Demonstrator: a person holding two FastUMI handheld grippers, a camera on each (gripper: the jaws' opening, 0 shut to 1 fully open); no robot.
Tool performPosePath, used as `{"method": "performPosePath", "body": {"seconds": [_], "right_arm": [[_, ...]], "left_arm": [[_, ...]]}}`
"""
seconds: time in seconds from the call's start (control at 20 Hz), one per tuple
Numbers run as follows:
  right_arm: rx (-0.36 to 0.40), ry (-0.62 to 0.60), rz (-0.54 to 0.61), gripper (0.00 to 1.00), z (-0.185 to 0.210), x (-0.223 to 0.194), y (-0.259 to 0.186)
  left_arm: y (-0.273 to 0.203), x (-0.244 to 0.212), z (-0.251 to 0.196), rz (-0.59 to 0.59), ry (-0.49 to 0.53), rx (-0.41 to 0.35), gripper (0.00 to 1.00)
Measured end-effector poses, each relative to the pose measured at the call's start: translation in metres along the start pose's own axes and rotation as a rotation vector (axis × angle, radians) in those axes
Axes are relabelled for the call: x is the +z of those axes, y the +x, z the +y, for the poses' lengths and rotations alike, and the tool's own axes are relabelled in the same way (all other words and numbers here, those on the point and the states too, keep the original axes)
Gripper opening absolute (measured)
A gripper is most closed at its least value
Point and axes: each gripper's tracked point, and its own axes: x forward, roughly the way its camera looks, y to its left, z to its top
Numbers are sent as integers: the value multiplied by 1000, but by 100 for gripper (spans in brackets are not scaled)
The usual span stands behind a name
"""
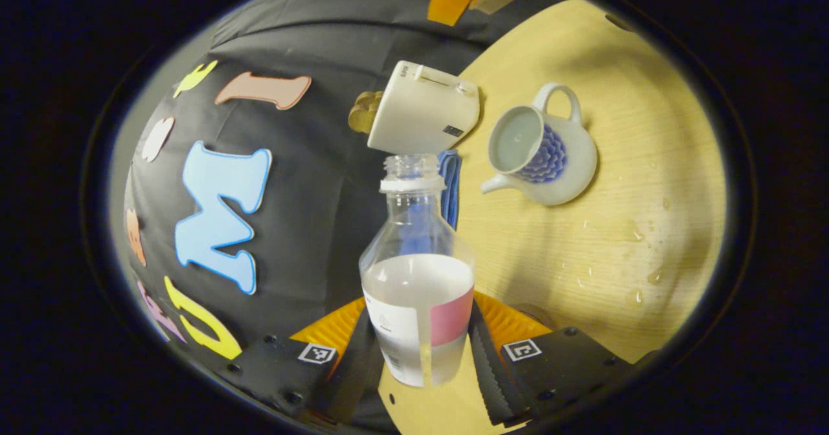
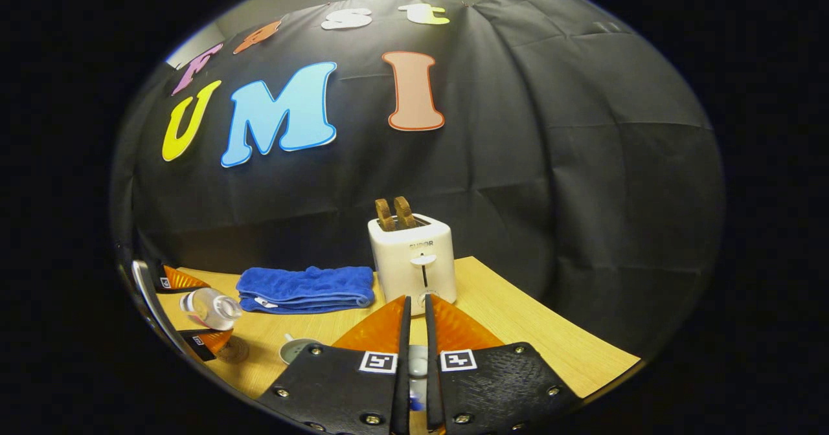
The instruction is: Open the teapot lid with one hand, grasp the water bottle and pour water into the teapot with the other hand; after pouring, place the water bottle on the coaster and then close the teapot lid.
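Water bottle (image 1: 418, 273): uncapped, part full, clamped between the left tool's (image 1: 421, 357) fingers.
Teapot (image 1: 541, 156): lidless on the counter (image 1: 647, 163), at 2 o'clock from the bottle; droplets nearby.
Right tool (image 2: 414, 364): fingers nearly together, pinching a small pale piece, unclear what.
Toaster (image 2: 414, 260): behind; blue towel (image 2: 304, 289) at its 9 o'clock.

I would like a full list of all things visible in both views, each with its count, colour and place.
water bottle: 1, clear with pink and white label, no cap, part full, held between the left gripper's fingers
teapot: 1, white with blue pattern, lid off, on the table
toaster: 1, white, at the back of the table
toast: 2 slices, brown, in the toaster
towel: 1, blue, folded, left of the toaster
table: 1, light wood, some water drops
left gripper: 1, shut on the bottle
right gripper: 1, fingers nearly together on a small pale thing, unclear what
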Motion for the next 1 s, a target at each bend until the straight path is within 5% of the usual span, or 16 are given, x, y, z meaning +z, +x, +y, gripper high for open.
{"method": "performPosePath", "body": {"seconds": [0.6,1.0], "right_arm": [[-11,8,1,10,-6,2,-2],[0,28,0,10,-6,4,-3]], "left_arm": [[10,20,13,53,443,-3,84],[11,42,20,46,588,2,84]]}}
